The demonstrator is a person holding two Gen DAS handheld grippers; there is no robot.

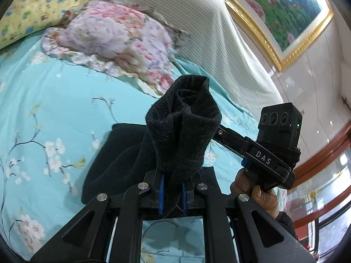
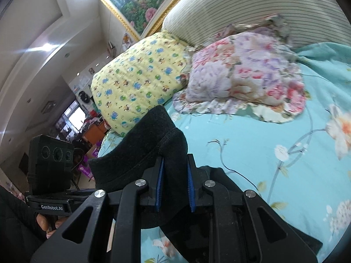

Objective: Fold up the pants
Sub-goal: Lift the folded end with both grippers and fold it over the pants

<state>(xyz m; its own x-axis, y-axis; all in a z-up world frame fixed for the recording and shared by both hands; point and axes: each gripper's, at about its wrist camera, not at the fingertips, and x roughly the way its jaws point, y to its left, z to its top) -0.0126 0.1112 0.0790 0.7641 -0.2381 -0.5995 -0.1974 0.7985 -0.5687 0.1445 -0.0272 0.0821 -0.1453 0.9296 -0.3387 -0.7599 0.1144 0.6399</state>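
Note:
Black pants point(image 1: 182, 131) bunch up between the blue pads of my left gripper point(image 1: 172, 194), which is shut on the cloth; the rest of the fabric trails down onto the bed. In the left wrist view the other gripper point(image 1: 258, 153) shows at the right, held by a hand point(image 1: 261, 195). My right gripper point(image 2: 174, 185) is shut on another fold of the black pants point(image 2: 151, 151), lifted above the bed. The left-hand device point(image 2: 51, 166) appears at the left of the right wrist view.
A turquoise floral bedsheet point(image 1: 43, 114) covers the bed. A pink and purple floral pillow point(image 1: 114, 41) and a yellow patterned pillow point(image 2: 140, 81) lie by the striped headboard point(image 1: 197, 22). A gold-framed painting point(image 1: 280, 6) hangs on the wall.

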